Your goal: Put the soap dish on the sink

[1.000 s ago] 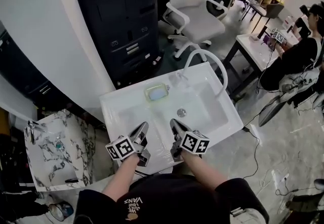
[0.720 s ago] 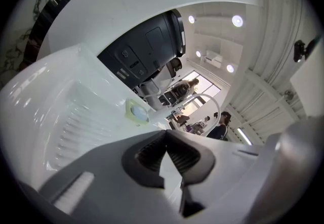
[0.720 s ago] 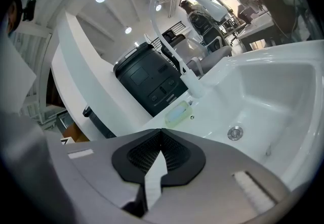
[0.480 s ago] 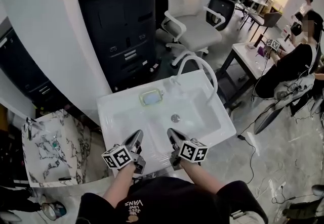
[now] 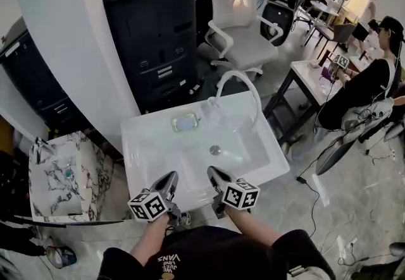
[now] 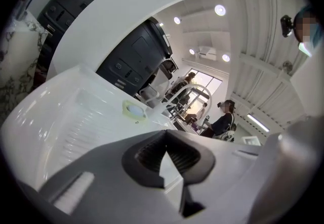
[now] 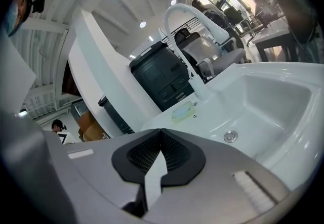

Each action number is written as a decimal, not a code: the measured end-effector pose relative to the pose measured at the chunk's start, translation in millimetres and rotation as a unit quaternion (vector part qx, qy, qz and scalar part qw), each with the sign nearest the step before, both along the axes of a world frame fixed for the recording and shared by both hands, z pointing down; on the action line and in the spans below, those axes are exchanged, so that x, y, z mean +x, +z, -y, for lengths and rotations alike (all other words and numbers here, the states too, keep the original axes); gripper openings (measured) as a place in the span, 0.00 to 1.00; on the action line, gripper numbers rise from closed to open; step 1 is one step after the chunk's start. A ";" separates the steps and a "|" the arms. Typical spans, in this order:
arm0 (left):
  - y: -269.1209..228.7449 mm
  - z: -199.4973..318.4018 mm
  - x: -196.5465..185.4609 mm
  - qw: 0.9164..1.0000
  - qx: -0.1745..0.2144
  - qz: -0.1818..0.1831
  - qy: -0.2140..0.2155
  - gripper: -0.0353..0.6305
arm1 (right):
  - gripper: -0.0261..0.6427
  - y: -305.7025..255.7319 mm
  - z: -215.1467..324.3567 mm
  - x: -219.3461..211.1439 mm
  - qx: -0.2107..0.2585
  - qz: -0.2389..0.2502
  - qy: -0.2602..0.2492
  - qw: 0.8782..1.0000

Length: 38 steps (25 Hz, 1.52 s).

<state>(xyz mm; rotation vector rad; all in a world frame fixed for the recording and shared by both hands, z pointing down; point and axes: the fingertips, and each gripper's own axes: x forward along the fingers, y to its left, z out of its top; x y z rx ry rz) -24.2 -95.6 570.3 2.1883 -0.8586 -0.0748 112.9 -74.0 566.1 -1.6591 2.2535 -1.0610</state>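
Note:
The soap dish (image 5: 185,122), pale green with a light blue bar in it, lies on the back ledge of the white sink (image 5: 149,146), left of the curved white faucet (image 5: 237,81). My left gripper (image 5: 169,179) and right gripper (image 5: 213,174) hover side by side over the sink's near rim, well short of the dish. Both are shut with nothing between their jaws. In the left gripper view the soap dish (image 6: 133,110) sits far beyond the closed left gripper (image 6: 164,134). The right gripper view shows the soap dish (image 7: 183,110) beyond the closed right gripper (image 7: 161,131), with the drain (image 7: 230,136) in the basin.
A marble-patterned basin (image 5: 63,177) stands on the floor at the left. Behind the sink are a white pillar (image 5: 76,51), a black cabinet (image 5: 152,26) and a white office chair (image 5: 243,19). At the right a person (image 5: 367,83) sits at a table (image 5: 316,76).
Both grippers have drawn back from over the basin to the sink's near rim, still shut and empty. The soap dish has stayed on the ledge.

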 end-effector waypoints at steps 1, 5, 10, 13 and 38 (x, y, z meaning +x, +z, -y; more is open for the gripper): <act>0.9 -3.6 -0.2 1.000 0.002 0.006 -0.004 0.13 | 0.04 0.2 -3.5 1.1 0.000 -0.001 -0.002 1.000; 1.0 -21.3 2.1 1.000 0.008 0.020 -0.019 0.13 | 0.04 -0.6 -20.4 5.6 -0.001 -0.002 -0.014 1.000; -5.3 -43.5 3.8 0.999 0.022 0.030 -0.027 0.13 | 0.04 -6.9 -40.2 8.9 0.006 -0.003 -0.029 1.000; -8.2 -56.4 0.0 0.998 0.025 0.035 -0.035 0.13 | 0.04 -11.4 -51.0 11.1 0.013 -0.004 -0.035 0.999; -13.9 -135.2 8.3 0.995 0.040 0.043 -0.078 0.13 | 0.04 -23.5 -120.2 22.5 0.039 -0.036 -0.067 0.996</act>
